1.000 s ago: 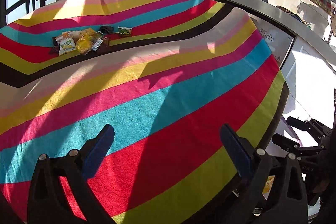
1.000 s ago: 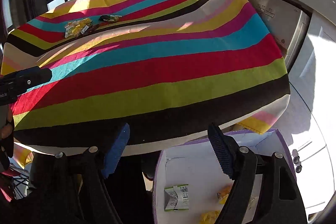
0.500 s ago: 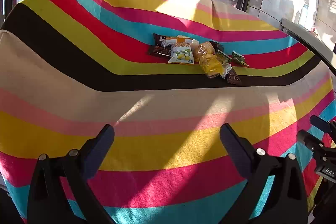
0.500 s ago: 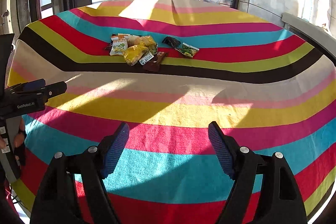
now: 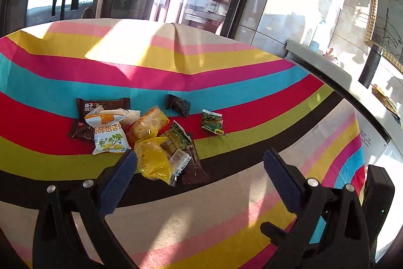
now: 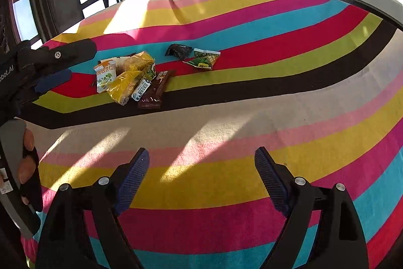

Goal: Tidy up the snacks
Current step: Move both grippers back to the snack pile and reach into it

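A pile of snack packets lies on the striped tablecloth [image 5: 226, 92]: a white ginkgo packet [image 5: 108, 135], a yellow packet [image 5: 153, 163], a brown chocolate bar [image 5: 194, 165], a brown packet [image 5: 100, 105], a black packet [image 5: 177, 105] and a green packet [image 5: 212, 121]. My left gripper [image 5: 200, 164] is open and empty, just in front of the pile. In the right wrist view the pile [image 6: 131, 80] lies far ahead on the left, with the green packet [image 6: 204, 59] beside it. My right gripper [image 6: 201, 168] is open and empty, well short of the pile. The left gripper [image 6: 54, 78] shows at that view's left edge.
A grey counter [image 5: 327, 72] with a dark bottle [image 5: 369, 67] runs along the right side. Windows and dark frames stand behind the table. The cloth has a raised crease [image 5: 178, 52] at the far edge.
Both grippers have moved forward over the table toward the snack pile. The left gripper has come close to the pile. Both stay open.
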